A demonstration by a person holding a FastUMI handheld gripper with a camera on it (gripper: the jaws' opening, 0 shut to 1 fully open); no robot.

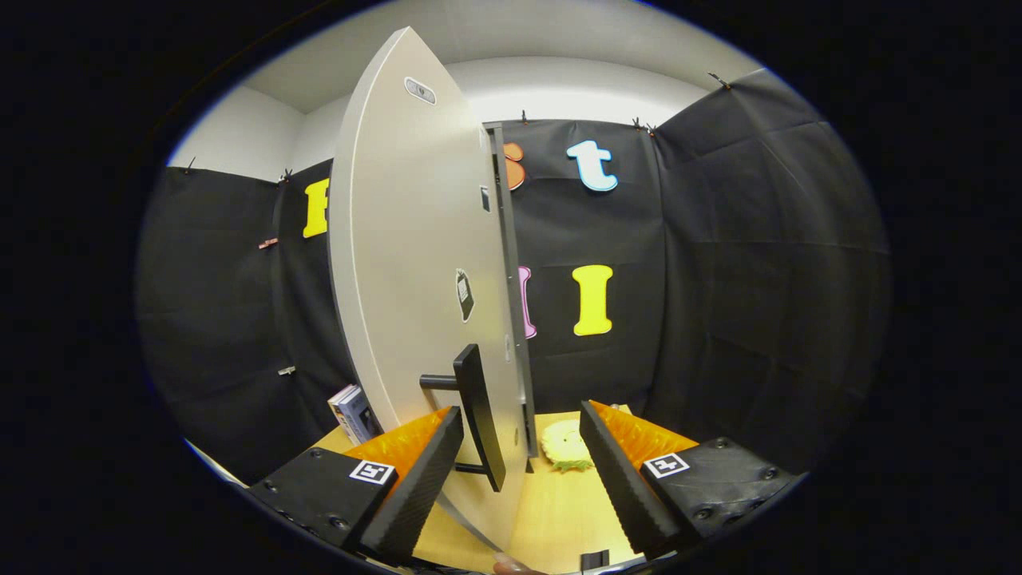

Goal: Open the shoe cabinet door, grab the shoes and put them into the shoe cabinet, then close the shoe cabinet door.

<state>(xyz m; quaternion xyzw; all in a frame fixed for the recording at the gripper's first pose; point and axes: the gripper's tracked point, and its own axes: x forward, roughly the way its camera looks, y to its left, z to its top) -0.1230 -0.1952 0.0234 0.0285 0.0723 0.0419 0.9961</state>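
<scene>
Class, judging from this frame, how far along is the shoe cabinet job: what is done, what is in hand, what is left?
Done: the door is swung open, seen nearly edge-on. In hand: the open gripper straddles the door's edge, its black handle just inside the left finger, neither pressing it. Left: grabbing the shoes, putting them inside, closing the door.

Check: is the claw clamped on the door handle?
No: the claw is open, its fingers spread to either side of the black handle on the white cabinet door, neither pressing on it.
</scene>
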